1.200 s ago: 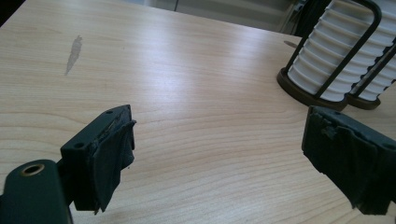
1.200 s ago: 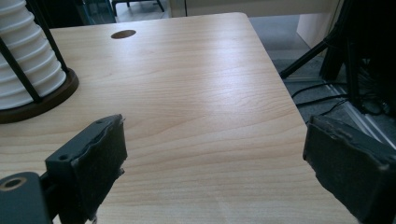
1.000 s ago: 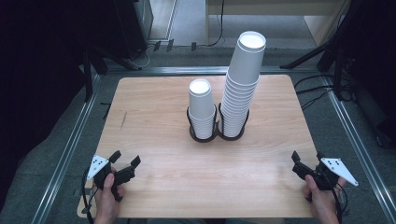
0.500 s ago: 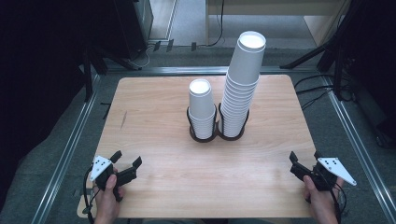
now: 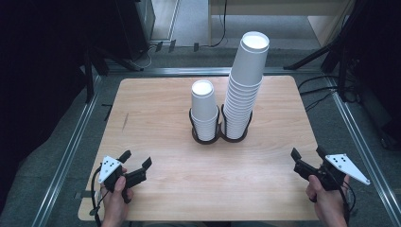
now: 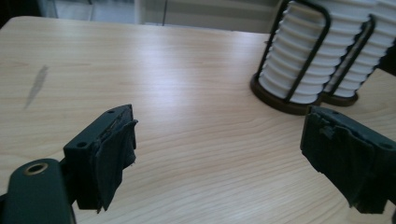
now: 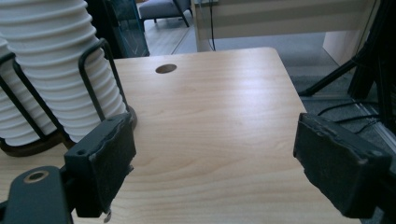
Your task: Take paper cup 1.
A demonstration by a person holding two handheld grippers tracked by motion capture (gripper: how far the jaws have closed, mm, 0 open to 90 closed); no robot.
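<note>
Jaws of the left gripper [image 5: 137,158] apart at a middling width, with only bare wood between the pads; nothing held. Hovers low over the near left part of the table [image 5: 156,104], gripped in the person's left hand and aimed toward the middle. Jaws of the right gripper [image 5: 306,152] also apart and empty, having just narrowed somewhat with nothing between them; sits over the near right edge in the other hand, likewise pointed inward. Farther out, at the centre of the table and well apart from both grippers, a black wire holder [image 5: 220,135] with two rings side by side. In the left ring, a short stack of paper cups [image 5: 204,109], upright and open end up; in the right ring, touching or nearly touching it, a tall stack of paper cups [image 5: 246,80], leaning slightly to the right at the top. Seen from the left gripper view as ribbed white rims behind the dark wires at upper right; from the right gripper view as the same ribbed wall at upper left, closer to that gripper. No loose cup anywhere on the wood. Judged from this: handling of the cups not yet begun, or between one cup and the next, with no cup touched, lifted or in transit. Left to do, by the look of it: reach to one of the stacks, close on the top cup's rim, and lift it clear, probably steadying the rest with the other gripper. Impossible to tell from these views which stack comes first.
</note>
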